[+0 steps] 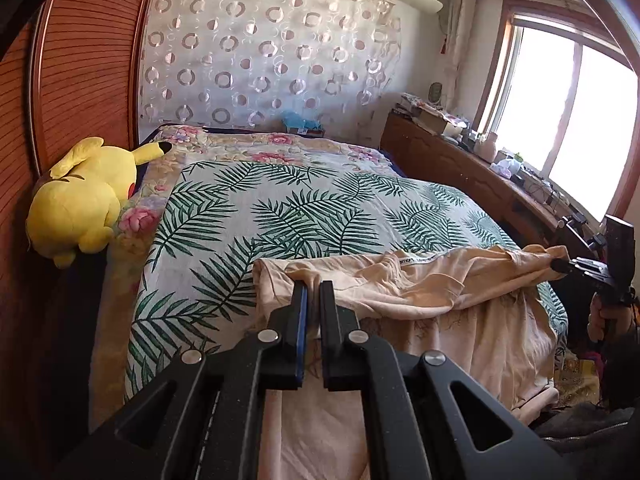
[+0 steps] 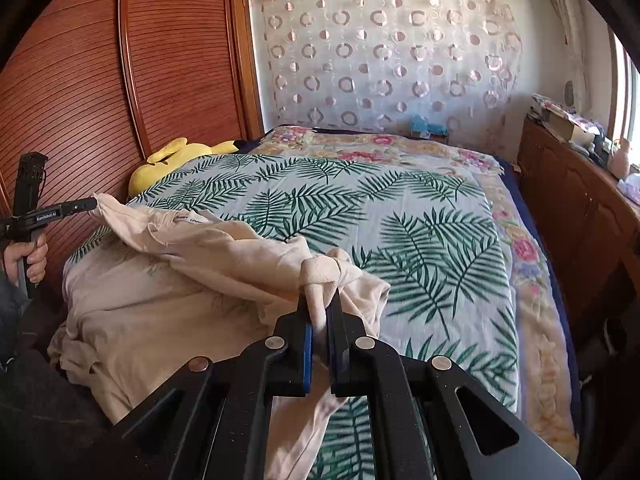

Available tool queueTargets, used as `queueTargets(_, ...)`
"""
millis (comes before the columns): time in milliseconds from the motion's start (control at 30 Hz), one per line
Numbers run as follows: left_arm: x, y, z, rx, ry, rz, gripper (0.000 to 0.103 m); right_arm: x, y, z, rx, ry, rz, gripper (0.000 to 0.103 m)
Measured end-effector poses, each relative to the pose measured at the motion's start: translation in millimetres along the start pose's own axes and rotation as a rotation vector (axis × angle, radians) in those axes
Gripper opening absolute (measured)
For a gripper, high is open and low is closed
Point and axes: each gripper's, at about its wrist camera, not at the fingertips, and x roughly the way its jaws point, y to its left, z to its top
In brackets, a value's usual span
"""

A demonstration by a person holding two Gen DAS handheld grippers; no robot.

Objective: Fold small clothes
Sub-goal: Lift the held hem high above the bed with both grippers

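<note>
A pale peach T-shirt (image 1: 420, 288) lies at the near edge of the bed, its lower part hanging over the side. My left gripper (image 1: 313, 286) is shut on one shoulder of it. My right gripper (image 2: 323, 294) is shut on the other shoulder, with cloth bunched between the pads. The T-shirt also shows in the right wrist view (image 2: 192, 256), stretched between the two grippers with the neck label up. The right gripper shows at the far right of the left wrist view (image 1: 560, 265). The left gripper shows at the far left of the right wrist view (image 2: 90, 203).
The bed carries a green palm-leaf sheet (image 1: 288, 208) over a floral quilt (image 2: 532, 264). A yellow plush toy (image 1: 80, 204) lies by the wooden wardrobe (image 2: 80, 80). A cluttered wooden cabinet (image 1: 460, 152) runs under the window on the right.
</note>
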Motion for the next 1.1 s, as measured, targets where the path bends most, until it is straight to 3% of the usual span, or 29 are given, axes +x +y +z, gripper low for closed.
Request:
queueTargets(67, -8.4, 6.0, -1.2, -0.029, -0.01, -0.02, 0.006, -7.9, 5.0, -0.8, -0.01, 0.006, 0.002, 0.005)
queueTargets(300, -21.1, 6.1, -14.1, -0.007, 0.021, 0.032, 0.006, -19.5, 10.9, 3.8, -0.052, 0.07, 0.022, 0.005)
queueTargets(500, 1.4, 14.3, -27.5, -0.026, 0.079, 0.098, 0.006, 7.7, 8.9, -5.8, -0.045, 0.156, 0.014, 0.005)
queueTargets(633, 2.2, 10.0, -15.5, 0.014, 0.069, 0.107, 0.008, 24.2, 8.0, -7.4, -0.041, 0.187, -0.001, 0.005)
queueTargets(733, -2.6, 4.5, -0.4, 0.052, 0.041, 0.117, 0.014, 25.2, 9.8, -5.2, -0.045, 0.185, 0.0, 0.005)
queueTargets(867, -6.3, 1.0, 18.9, 0.071, 0.004, 0.105, 0.044, 20.0, 11.3, -3.7, -0.048, 0.175, -0.006, 0.005)
queueTargets(933, -4.5, -0.4, 26.3, 0.083, -0.001, 0.109, 0.05, 16.8, 10.3, -6.5, -0.044, 0.168, -0.005, 0.005)
queueTargets(1000, 4.5, 0.9, 31.8, 0.105, 0.014, 0.115, 0.068, 10.6, 8.4, -4.0, -0.038, 0.157, -0.004, 0.006)
queueTargets(1100, 24.1, 6.7, 37.7, 0.124, 0.051, 0.136, 0.076, 2.9, 5.4, 3.4, -0.043, 0.144, -0.013, 0.013)
